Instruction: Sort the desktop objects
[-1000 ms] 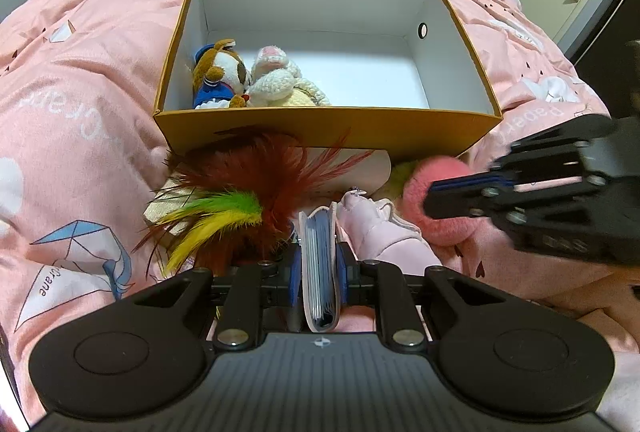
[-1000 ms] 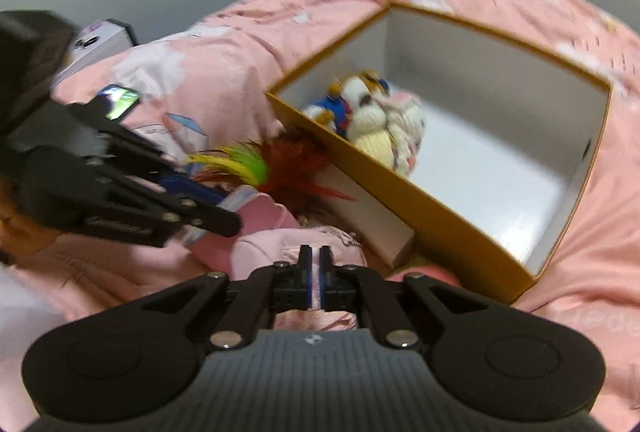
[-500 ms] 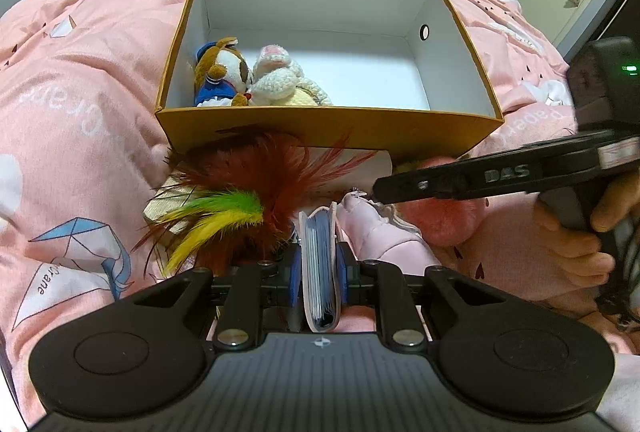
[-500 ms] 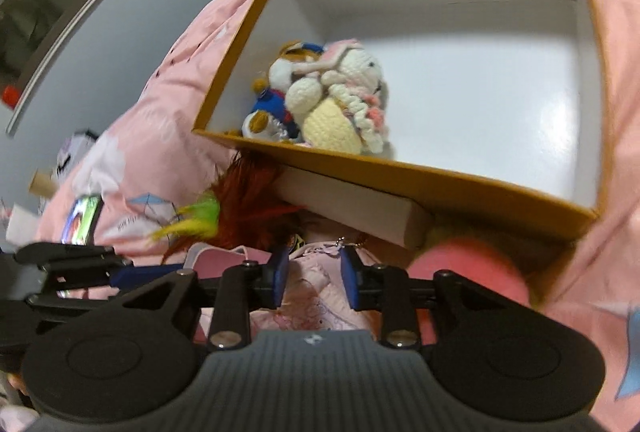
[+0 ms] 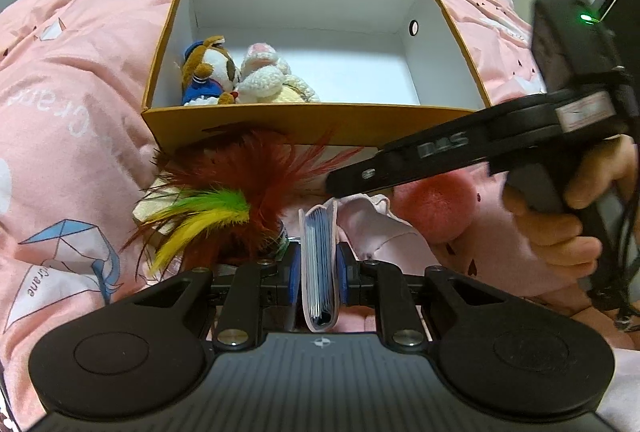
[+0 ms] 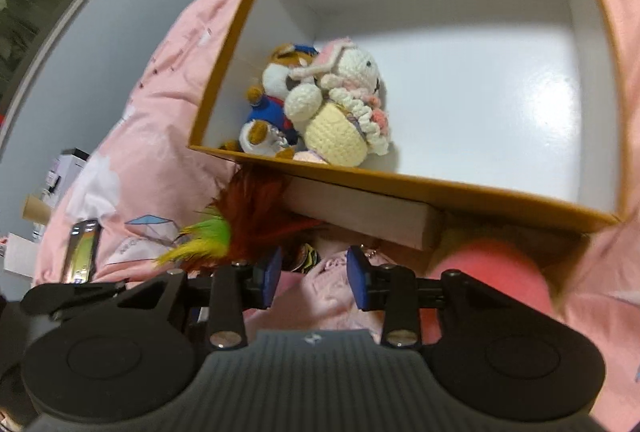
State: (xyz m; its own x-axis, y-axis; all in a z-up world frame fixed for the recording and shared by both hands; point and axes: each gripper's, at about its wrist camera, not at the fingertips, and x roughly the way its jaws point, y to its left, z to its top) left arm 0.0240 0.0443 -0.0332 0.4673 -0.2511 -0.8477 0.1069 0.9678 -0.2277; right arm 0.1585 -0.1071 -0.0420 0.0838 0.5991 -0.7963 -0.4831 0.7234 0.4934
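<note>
— Blue pads of the left gripper (image 5: 319, 268) clamp a card wallet (image 5: 320, 272) upright, near the box (image 5: 304, 126)?
— Yes. The right gripper (image 6: 314, 274) is opening over pink cloth (image 6: 328, 296), pads not pressing it.

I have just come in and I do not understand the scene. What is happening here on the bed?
A person is sorting small things into an orange box on a pink quilt. Two plush toys already lie inside. The left gripper is shut on a small blue booklet. The right gripper is opening over a pale pink cloth item, not gripping it.
</note>
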